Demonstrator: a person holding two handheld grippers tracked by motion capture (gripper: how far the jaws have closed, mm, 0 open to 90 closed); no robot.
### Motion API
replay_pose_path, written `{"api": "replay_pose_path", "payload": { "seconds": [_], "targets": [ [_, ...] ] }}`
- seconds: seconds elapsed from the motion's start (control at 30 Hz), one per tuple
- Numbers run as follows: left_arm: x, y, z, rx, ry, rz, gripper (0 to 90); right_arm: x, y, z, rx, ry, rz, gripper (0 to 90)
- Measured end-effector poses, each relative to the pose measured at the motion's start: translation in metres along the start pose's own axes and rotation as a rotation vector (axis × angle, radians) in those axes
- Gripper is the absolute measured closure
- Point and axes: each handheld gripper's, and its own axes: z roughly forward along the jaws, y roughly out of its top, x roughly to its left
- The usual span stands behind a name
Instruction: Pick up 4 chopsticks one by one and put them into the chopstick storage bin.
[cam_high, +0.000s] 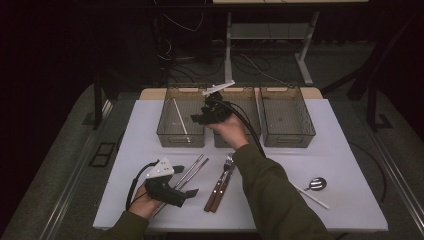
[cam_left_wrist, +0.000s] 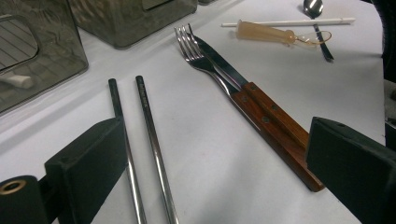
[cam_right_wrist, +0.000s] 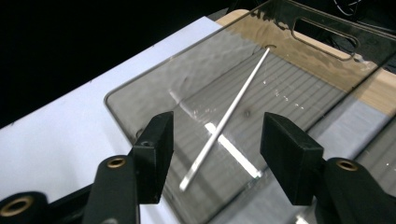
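My right gripper (cam_high: 200, 118) hangs over the left clear bin (cam_high: 165, 135), held by a hand in a green sleeve. In the right gripper view its jaws (cam_right_wrist: 217, 140) stand open and grip nothing. Below them a thin white stick (cam_right_wrist: 233, 107) lies slanted on the ribbed floor of that bin (cam_right_wrist: 140, 88); the same stick (cam_high: 180, 117) shows in the high view. My left gripper (cam_high: 192, 192) rests low at the table's front left, open and wide (cam_left_wrist: 217, 140). Between and beyond its jaws lie two metal chopsticks (cam_left_wrist: 149, 126) and a fork (cam_left_wrist: 196, 51) beside a knife (cam_left_wrist: 224, 65), both wooden-handled.
Three clear bins stand in a row at the back: the middle one (cam_high: 235, 140) and the right one (cam_high: 287, 117) beside the left. A spoon (cam_high: 316, 184) and a white stick (cam_high: 310, 196) lie at the front right. An amber plastic piece (cam_left_wrist: 266, 32) lies by that stick.
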Motion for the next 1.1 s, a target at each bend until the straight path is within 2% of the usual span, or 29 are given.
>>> {"api": "replay_pose_path", "payload": {
  "seconds": [0.13, 0.57, 0.7, 1.1],
  "targets": [
    [-0.001, 0.000, 0.002, 0.015, 0.001, 0.015, 4.5, -0.004, -0.010, -0.014, -0.002, 0.011, 0.002, 42.0],
    [-0.001, -0.001, 0.002, 0.026, 0.010, 0.008, 4.5, -0.015, -0.042, -0.060, -0.029, 0.014, 0.004, 40.8],
    [-0.001, -0.001, 0.001, 0.018, 0.011, 0.000, 4.4, -0.019, -0.050, -0.072, -0.027, 0.007, 0.007, 40.8],
    [0.002, -0.001, 0.001, 0.021, 0.019, 0.013, 4.5, -0.026, -0.074, -0.103, -0.034, 0.012, -0.005, 39.9]
  ]
}}
